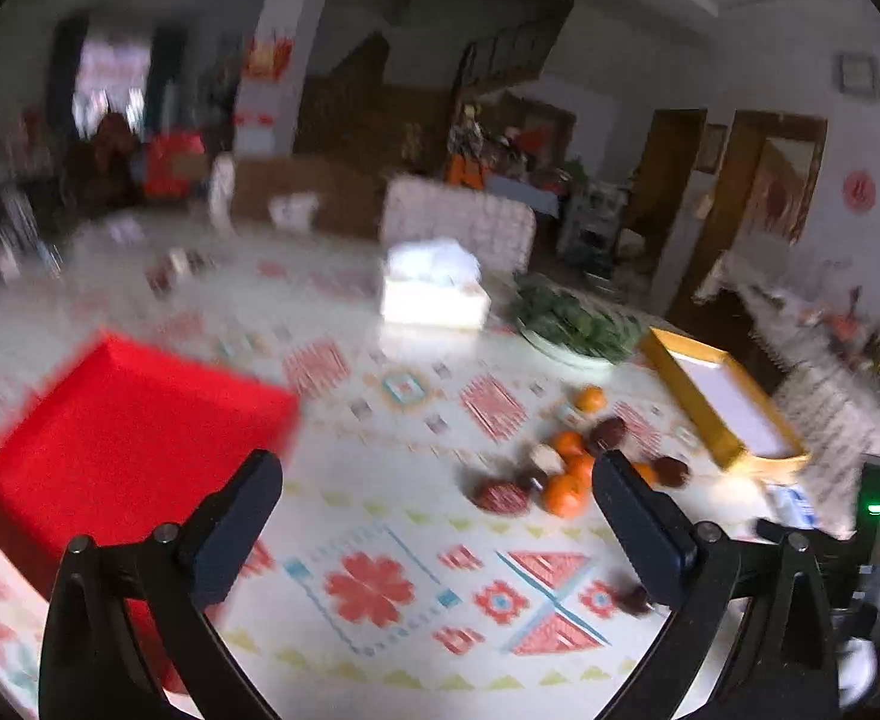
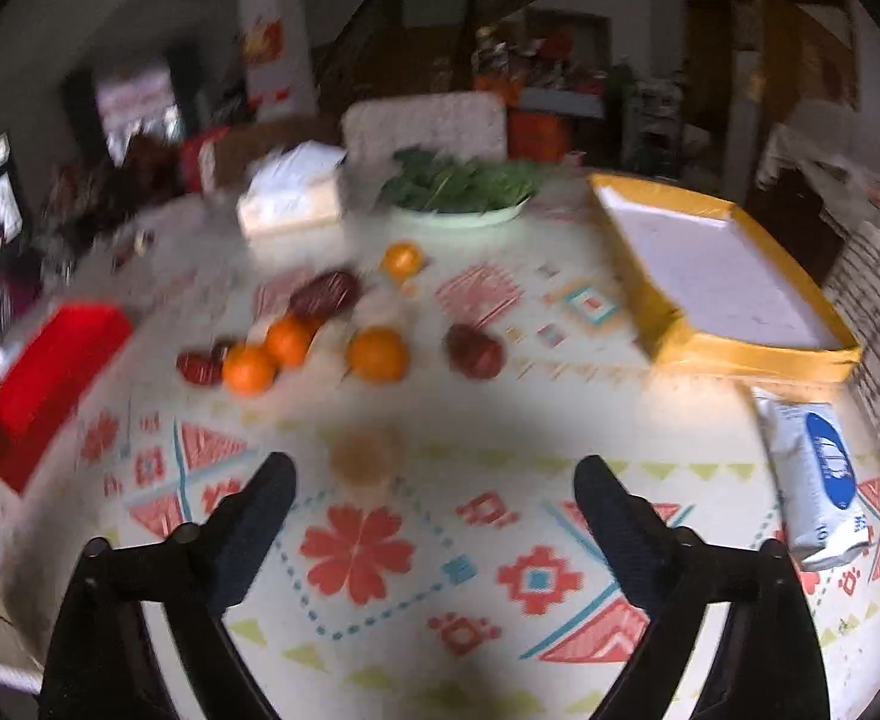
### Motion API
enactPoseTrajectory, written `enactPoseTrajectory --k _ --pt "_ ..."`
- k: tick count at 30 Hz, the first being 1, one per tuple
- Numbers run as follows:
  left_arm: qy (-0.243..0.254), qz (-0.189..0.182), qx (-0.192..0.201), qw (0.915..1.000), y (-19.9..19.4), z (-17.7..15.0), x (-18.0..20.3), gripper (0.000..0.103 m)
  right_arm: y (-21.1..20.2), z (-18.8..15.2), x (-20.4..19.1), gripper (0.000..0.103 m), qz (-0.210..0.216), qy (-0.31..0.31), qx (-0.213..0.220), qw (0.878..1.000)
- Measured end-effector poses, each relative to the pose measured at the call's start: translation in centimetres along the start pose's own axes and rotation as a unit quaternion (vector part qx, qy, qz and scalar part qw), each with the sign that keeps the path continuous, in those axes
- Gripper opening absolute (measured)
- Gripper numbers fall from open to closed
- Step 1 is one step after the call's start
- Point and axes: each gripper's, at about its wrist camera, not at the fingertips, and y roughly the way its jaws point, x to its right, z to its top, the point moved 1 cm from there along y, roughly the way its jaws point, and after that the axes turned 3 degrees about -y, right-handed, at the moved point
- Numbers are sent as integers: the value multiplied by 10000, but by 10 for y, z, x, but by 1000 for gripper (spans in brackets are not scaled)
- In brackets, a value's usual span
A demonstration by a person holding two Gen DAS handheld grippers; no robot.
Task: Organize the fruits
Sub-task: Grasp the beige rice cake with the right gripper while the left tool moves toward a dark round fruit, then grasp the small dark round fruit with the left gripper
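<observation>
Both grippers hang over the patterned tablecloth [image 2: 440,420] with jaws wide apart and nothing between them, which suits a moment when no fruit has been chosen yet. In the right wrist view the fruit lies loose in the middle of the table, ahead of the right gripper [image 2: 434,480] from about 11 to 12 o'clock: oranges [image 2: 378,354], one alone farther back near the greens [image 2: 460,183], and dark red fruits [image 2: 475,351] mixed among them, some touching, some apart. The yellow tray [image 2: 667,324] sits at 1 o'clock and the red box [image 2: 50,372] at 10 o'clock, one on each flank of the pile, probably so each kind can go to its own side; that is a guess. The left gripper [image 1: 437,474] has the red box close at its 10 o'clock and the fruit at 1 o'clock, so it seems placed to serve that box. A white-and-blue packet [image 2: 817,474] lies by the table edge at 3 o'clock. Blur hides finer detail.
</observation>
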Motion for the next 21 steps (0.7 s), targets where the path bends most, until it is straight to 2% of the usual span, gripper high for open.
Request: enactPoseTrajectory --k 1,2,3,5,6,8,10,12,15,21 --pt "-6 -88 -102 9999 5 -6 -2 97 5 0 -1 86 33 -2 -85 10000" --pt "24 -181 -213 9996 9 -12 -2 85 11 1 -3 80 115 39 -189 9997" --pt "77 -380 -376 9985 16 -17 1 78 17 2 -2 75 253 117 -296 9992" --pt "257 -707 -618 9953 20 -30 13 55 26 3 -5 74 333 125 -367 9987" --pt "404 -764 -703 9938 21 -36 19 53 30 4 -5 72 312 113 -383 9987" --pt "595 -997 -907 9891 27 -47 33 52 40 5 -4 67 297 141 -483 9983" --pt "897 -1201 -1135 9822 35 -61 51 52 51 4 -2 53 428 242 -649 9967" --pt "1219 -1345 -1264 9752 38 -74 72 53 49 3 0 32 425 279 -606 9969" --pt "1436 -1584 -1490 9654 45 -86 95 64 46 1 6 32 442 410 -572 9965" --pt "1695 -1794 -1829 9517 63 -101 130 65 38 -4 24 32 401 659 -547 9955"
